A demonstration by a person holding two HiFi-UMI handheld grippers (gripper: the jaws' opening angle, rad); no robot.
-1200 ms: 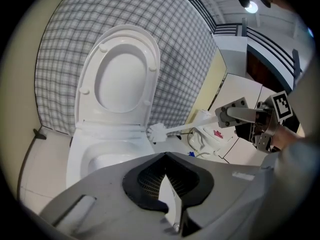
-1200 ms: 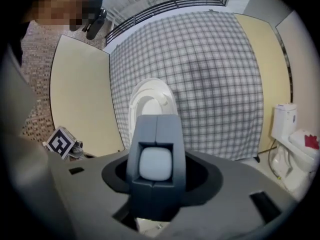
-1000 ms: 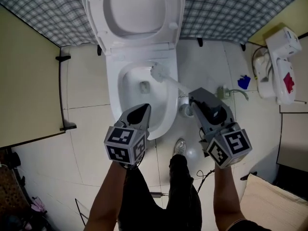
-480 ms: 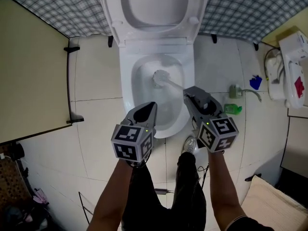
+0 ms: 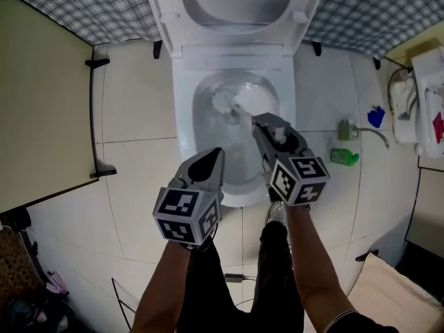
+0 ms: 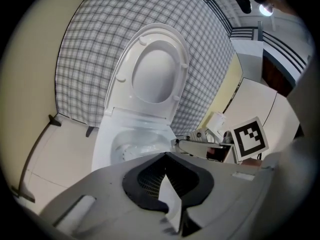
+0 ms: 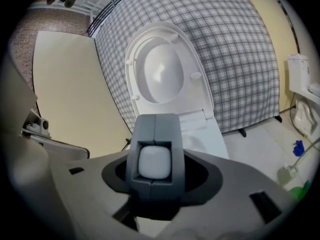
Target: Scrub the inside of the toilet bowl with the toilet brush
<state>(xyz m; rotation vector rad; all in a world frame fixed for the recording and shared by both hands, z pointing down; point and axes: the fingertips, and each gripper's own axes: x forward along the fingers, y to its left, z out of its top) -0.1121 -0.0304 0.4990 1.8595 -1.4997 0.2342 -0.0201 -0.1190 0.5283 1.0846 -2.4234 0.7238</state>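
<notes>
Fingers (image 7: 177, 154) of right gripper (image 5: 267, 127) hold toilet brush (image 5: 223, 100); green bottle (image 5: 344, 157) aside.

White toilet bowl (image 5: 184, 120), grey-and-white checked cloth (image 5: 104, 11).

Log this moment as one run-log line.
step: scrub | right gripper: shut on toilet brush, bristle end inside toilet bowl | left gripper: shut, empty

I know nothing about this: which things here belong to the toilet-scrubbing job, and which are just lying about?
In the job: toilet brush, toilet bowl, right gripper shut on the brush.
Just lying about: green bottle, blue object; left gripper holds nothing.
</notes>
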